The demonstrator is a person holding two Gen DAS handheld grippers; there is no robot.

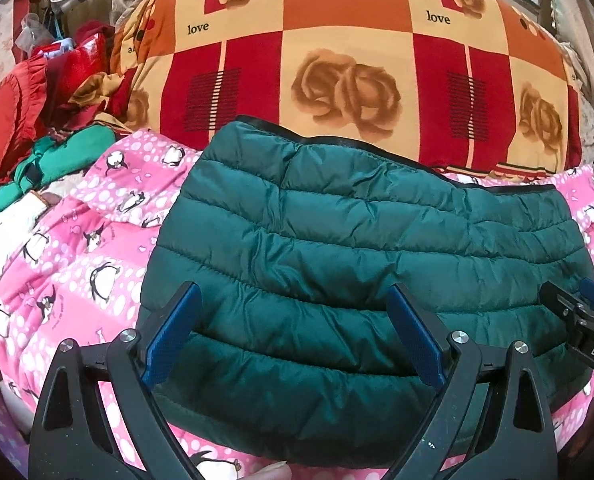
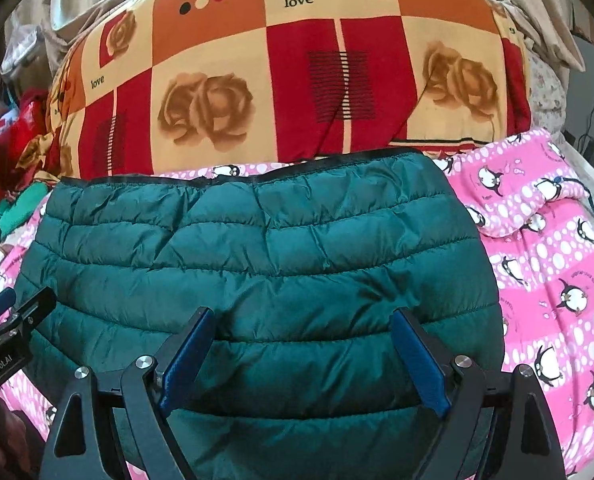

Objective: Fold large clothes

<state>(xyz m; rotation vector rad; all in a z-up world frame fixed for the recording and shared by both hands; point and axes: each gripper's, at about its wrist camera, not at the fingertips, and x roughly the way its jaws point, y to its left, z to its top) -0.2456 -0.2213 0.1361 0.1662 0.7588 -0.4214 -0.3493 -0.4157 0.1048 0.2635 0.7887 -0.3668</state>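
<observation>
Left gripper (image 1: pixel 293 334), black-framed with blue rubber pads, spread wide and gripping nothing, poised over the near-left part of the dark green quilted puffer jacket (image 1: pixel 361 248). Right gripper (image 2: pixel 303 354), same build, also splayed wide and bare of any cloth, over the near-right part of that jacket. Both side by side, each just visible at the edge of the other's view.

Under the pads: jacket already gathered into a compact rectangular bundle, quilted channels running crosswise, black-trimmed edge along the far side, near edge rounded like a fold. Lying flat on the pink penguin-print fleece blanket (image 2: pixel 545 264), centred across it.

Handling, by the look of it: light, puffy, springy, apt to loft back open once let go. Shiny shell, probably slick between smooth pads, so a pinch on a bare panel likely to slide. Better hold judged to be at the stitched seams or the bound black edge, taking all layers together at the two near corners, one per gripper. Compressing before lifting advisable.

Further out: big orange, red and cream rose-print quilt (image 1: pixel 349 60) bulging right behind the jacket's far edge. Off to the left, heap of red and green clothes (image 1: pixel 37 120).
</observation>
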